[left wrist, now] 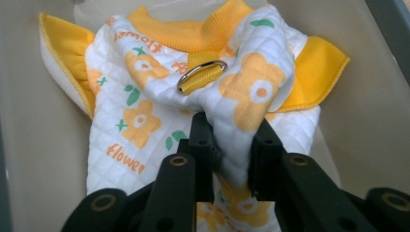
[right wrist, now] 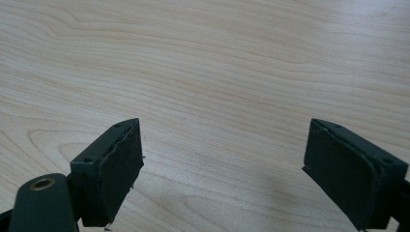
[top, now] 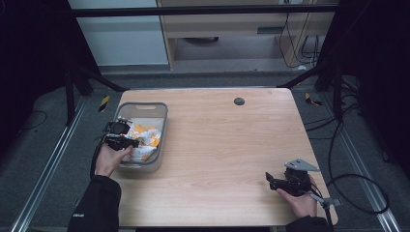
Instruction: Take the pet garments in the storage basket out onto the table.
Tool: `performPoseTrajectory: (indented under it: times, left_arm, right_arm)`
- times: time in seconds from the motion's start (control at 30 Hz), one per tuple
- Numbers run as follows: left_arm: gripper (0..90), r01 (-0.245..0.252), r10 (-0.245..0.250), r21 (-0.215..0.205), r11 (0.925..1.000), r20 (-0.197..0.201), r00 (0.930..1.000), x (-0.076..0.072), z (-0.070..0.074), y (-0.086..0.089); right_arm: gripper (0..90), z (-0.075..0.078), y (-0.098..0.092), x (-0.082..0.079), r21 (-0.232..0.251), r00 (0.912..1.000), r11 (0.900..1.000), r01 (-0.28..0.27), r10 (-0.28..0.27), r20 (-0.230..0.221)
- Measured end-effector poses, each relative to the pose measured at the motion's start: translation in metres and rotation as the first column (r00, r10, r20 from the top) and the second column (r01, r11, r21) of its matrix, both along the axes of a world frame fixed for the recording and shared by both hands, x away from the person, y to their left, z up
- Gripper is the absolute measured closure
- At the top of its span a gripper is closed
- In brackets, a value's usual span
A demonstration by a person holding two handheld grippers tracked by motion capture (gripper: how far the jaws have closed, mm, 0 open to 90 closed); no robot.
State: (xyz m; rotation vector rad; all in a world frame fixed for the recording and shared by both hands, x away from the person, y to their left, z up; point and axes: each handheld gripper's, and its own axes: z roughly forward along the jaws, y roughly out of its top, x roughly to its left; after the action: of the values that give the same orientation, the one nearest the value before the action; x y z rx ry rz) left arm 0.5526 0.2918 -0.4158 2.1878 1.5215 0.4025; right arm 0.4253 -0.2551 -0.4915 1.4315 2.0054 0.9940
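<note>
Two grippers were in use at a pale wooden table [top: 217, 140] with a fine grain. The left gripper [left wrist: 231, 145] reached down into a grey plastic basket [top: 162, 126] at the table's left side, its jaws pinched on a raised fold of a small quilted garment [left wrist: 145, 96]: soft white cloth printed with orange flowers and green leaves, edged in ribbed yellow trim, with a metal D-ring [left wrist: 202, 75] on a yellow strap just beyond the pinch. The garment lay crumpled inside the basket, whose smooth beige walls rose on either side. The left hand [top: 109, 161] held its gripper from the near side. The right gripper [right wrist: 223, 169] rested low over bare wood at the near right, jaws spread wide with nothing between them, well apart from the basket.
</note>
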Motion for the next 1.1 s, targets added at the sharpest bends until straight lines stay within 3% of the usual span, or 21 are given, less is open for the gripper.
performPoseTrajectory:
  times: [0.27,0.53,1.1]
  left_arm:
    - [80.5,0.015,-0.015,0.015,0.9998,0.012,0.9998,-0.005,0.009,0.002]
    - [80.8,0.016,-0.016,-0.009,0.9998,0.039,0.9991,-0.011,0.022,0.01]
    - [81.1,0.04,-0.038,-0.009,0.9992,0.096,0.9946,-0.023,0.049,0.013]
  right_arm:
    - [13.8,0.0,0.0,0.0,-0.003,1.0,1.0,-0.002,0.002,0.0]
    - [13.8,0.0,-0.001,0.0,-0.007,1.0,1.0,-0.002,0.002,0.001]
    - [13.7,0.0,0.0,0.0,-0.005,1.0,1.0,-0.001,0.001,-0.003]
